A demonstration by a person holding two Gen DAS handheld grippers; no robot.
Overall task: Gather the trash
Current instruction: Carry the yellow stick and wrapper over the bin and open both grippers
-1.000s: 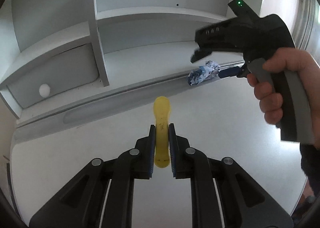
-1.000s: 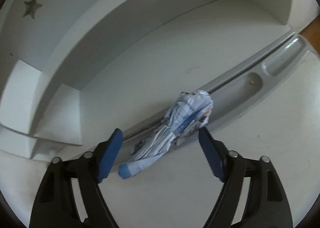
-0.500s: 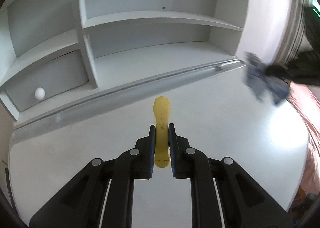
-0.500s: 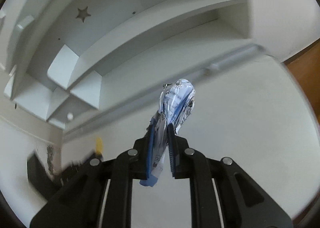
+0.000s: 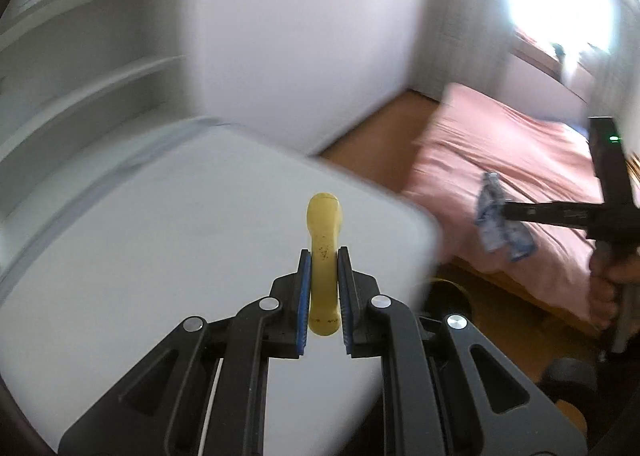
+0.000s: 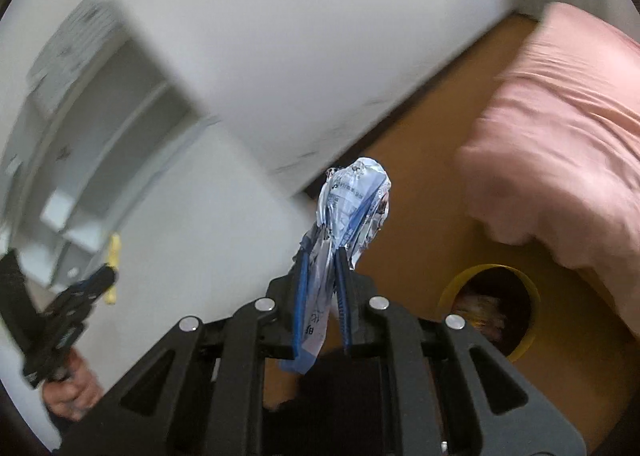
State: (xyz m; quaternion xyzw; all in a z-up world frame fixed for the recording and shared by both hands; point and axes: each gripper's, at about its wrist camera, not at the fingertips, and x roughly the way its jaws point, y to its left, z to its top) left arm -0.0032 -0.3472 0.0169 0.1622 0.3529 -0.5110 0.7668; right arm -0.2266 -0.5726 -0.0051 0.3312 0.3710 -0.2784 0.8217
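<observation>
Surveying the surroundings first: a white tabletop (image 5: 168,240) lies beneath and ahead of the left hand-held gripper (image 5: 324,288), with blurred white shelving (image 5: 84,67) beyond it to the left and a white panel (image 5: 304,39) straight ahead. A bed with pink bedding (image 6: 568,159) stands ahead and to the right of the right hand-held gripper (image 6: 322,288), on a wooden floor (image 6: 420,215). A yellow-rimmed bin (image 6: 490,308) sits on that floor just right of and below the right hand-held gripper, beside the bed, its dark opening showing contents too blurred to identify.

The left hand-held gripper is closed nearly to the limit, its blue pads clamping a yellow peel-like piece (image 5: 324,256) that stands upright and projects above the fingertips. The right hand-held gripper is likewise closed narrowly, pinching a crumpled blue-and-white wrapper (image 6: 352,211); the wrapper bulges above the fingertips and a strip hangs below them.

From the left wrist view, the right hand-held gripper appears well off to the right, over the bed, wrapper held. The rounded tabletop corner lies just right of the left hand-held gripper; open floor separates tabletop, bed and bin.
</observation>
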